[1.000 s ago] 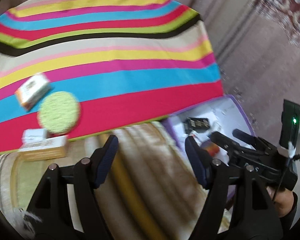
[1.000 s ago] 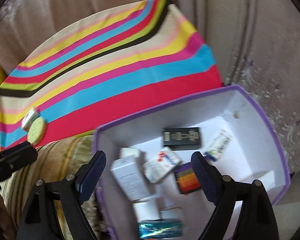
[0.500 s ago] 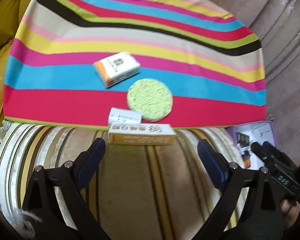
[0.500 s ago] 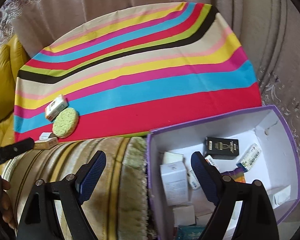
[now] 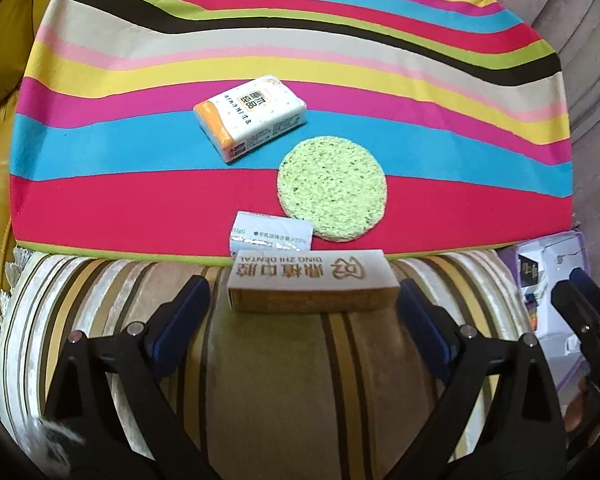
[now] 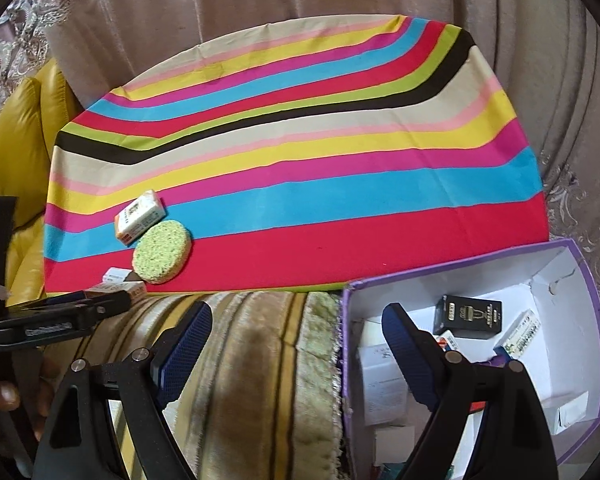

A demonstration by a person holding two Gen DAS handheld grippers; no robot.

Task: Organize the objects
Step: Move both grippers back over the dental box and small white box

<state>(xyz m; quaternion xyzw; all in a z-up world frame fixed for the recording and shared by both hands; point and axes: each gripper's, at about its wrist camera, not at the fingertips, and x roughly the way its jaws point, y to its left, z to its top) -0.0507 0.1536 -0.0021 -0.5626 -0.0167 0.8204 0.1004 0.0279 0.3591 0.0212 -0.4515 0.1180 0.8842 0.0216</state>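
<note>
Four loose things sit near the front edge of the striped cushion point(image 5: 300, 80): a tissue pack point(image 5: 250, 116), a green sponge point(image 5: 332, 188), a small white packet point(image 5: 271, 234), and just off that edge, a gold toothpaste box point(image 5: 312, 286). The left gripper point(image 5: 302, 320) is spread wide, lined up on that box, holding nothing. This looks like the pickup step; next it should slide forward and close across the box's ends. The right gripper point(image 6: 296, 340) hangs open and empty beside the purple box point(image 6: 594, 320), right of the cushion.

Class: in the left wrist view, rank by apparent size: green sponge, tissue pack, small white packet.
1. Green sponge and tissue pack: too similar to separate.
2. Small white packet, though partly hidden.
</note>
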